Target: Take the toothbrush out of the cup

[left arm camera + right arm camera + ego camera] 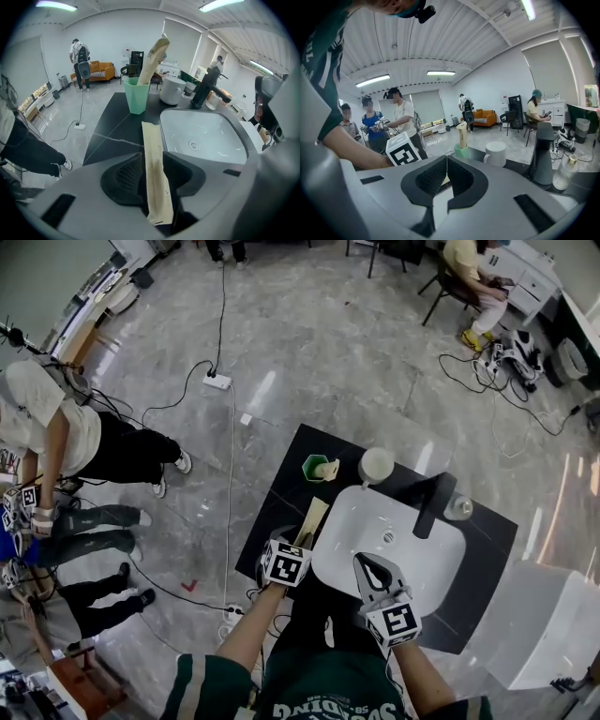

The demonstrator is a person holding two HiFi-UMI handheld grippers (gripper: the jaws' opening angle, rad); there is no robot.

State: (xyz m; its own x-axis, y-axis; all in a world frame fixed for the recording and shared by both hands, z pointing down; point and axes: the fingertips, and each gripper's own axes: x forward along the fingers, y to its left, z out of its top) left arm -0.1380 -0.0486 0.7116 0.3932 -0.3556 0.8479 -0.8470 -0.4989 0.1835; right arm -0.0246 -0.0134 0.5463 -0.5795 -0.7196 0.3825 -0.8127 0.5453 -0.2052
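A green cup [315, 466] [136, 96] [461, 151] stands at the back left of the black counter [281, 493]. A beige paper-wrapped toothbrush [154, 58] [462, 133] sticks up out of it, leaning right. A second beige wrapped toothbrush [311, 519] [154, 164] lies flat on the counter left of the sink, pointing toward the cup. Its near end lies between the jaws of my left gripper [303, 539] [153, 174], which stand open round it. My right gripper [367, 564] [446, 159] hovers over the sink's front, shut with nothing in it.
A white sink [339, 521] [234, 129] fills the counter's middle, with a black faucet [433, 504] [543, 154], a white mug [376, 465] [172, 90] and a small bottle [458, 507] behind it. People stand at the left [56, 437]. Cables and a power strip [217, 382] lie on the floor.
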